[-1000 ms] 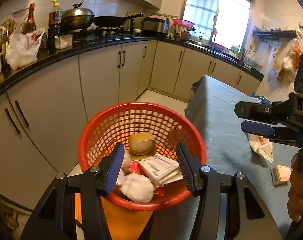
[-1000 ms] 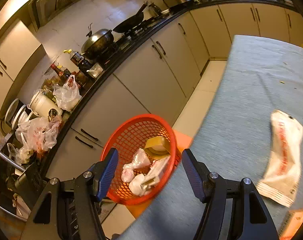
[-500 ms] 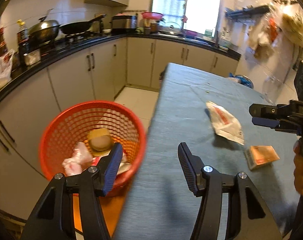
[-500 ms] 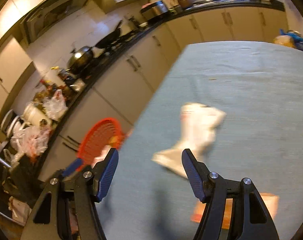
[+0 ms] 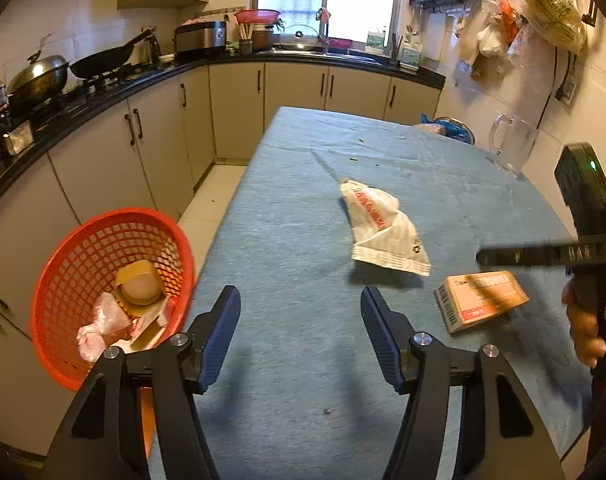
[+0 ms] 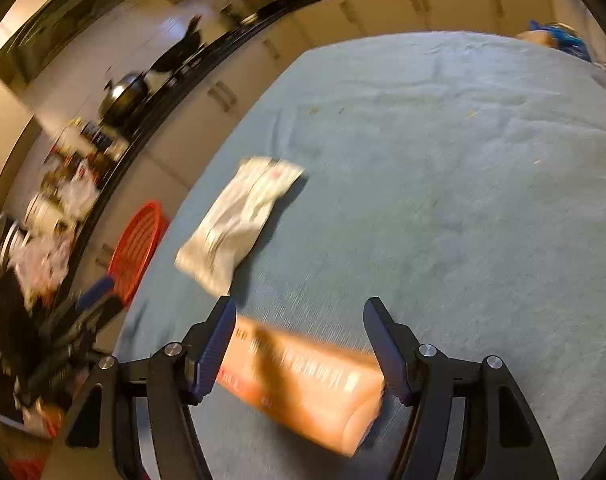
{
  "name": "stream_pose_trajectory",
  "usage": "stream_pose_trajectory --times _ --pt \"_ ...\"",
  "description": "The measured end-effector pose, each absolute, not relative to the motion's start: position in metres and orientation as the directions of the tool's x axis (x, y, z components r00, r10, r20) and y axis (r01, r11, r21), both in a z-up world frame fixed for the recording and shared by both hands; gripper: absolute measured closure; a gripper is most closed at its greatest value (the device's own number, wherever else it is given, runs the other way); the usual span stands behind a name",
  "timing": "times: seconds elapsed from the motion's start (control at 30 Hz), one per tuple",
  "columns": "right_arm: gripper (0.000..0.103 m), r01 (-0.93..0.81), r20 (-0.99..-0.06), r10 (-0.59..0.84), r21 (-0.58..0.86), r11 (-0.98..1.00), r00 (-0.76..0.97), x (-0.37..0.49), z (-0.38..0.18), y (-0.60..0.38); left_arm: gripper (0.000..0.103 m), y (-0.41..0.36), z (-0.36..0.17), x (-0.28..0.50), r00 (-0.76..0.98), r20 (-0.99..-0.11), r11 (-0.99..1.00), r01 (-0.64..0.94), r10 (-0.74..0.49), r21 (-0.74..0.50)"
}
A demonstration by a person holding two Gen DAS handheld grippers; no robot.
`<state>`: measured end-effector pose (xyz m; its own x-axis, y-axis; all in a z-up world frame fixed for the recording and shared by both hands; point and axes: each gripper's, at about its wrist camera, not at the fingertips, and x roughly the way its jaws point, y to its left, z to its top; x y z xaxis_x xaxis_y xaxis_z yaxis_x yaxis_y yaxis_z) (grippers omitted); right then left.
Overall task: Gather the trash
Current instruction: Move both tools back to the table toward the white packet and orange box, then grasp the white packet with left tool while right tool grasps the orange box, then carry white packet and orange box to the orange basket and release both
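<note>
On the blue-clothed table [image 5: 295, 208] lie a white crumpled wrapper [image 5: 383, 232] [image 6: 239, 220] and, nearer, a flat orange box [image 5: 483, 296] [image 6: 303, 376]. My right gripper [image 6: 299, 312] hangs open just over the box, which lies between and below its fingers, blurred; I see no pad pressing on it. In the left wrist view the right gripper [image 5: 543, 256] shows at the right, held by a hand [image 5: 587, 320]. My left gripper [image 5: 301, 308] is over bare cloth, its jaws opening with nothing between them. The orange mesh basket [image 5: 75, 264] [image 6: 139, 240] with several scraps stands off the table's left edge.
Beige cabinets [image 5: 231, 108] under a black counter with a wok [image 5: 39, 76] run along the left and back. A clear glass pitcher [image 5: 511, 148] stands at the table's far right, a blue bag [image 5: 449, 128] beyond the far edge. Plastic bags [image 5: 543, 4] hang on the right wall.
Both grippers swung from above the basket to over the table. The left jaws widened. The right gripper came down toward the orange box, which now sits between its fingers.
</note>
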<state>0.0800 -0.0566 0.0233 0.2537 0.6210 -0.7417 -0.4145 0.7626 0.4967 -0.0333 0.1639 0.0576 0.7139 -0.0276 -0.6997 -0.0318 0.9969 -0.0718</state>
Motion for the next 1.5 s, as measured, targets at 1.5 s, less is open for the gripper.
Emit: stream_pose_trajectory --times 1.5 --pt "0.051 -0.459 -0.674 0.603 0.413 0.787 0.428 0.056 0.025 -0.101 0.063 0.093 0.023 0.072 0.585 -0.810 0.999 0.036 -0.042 -0.026"
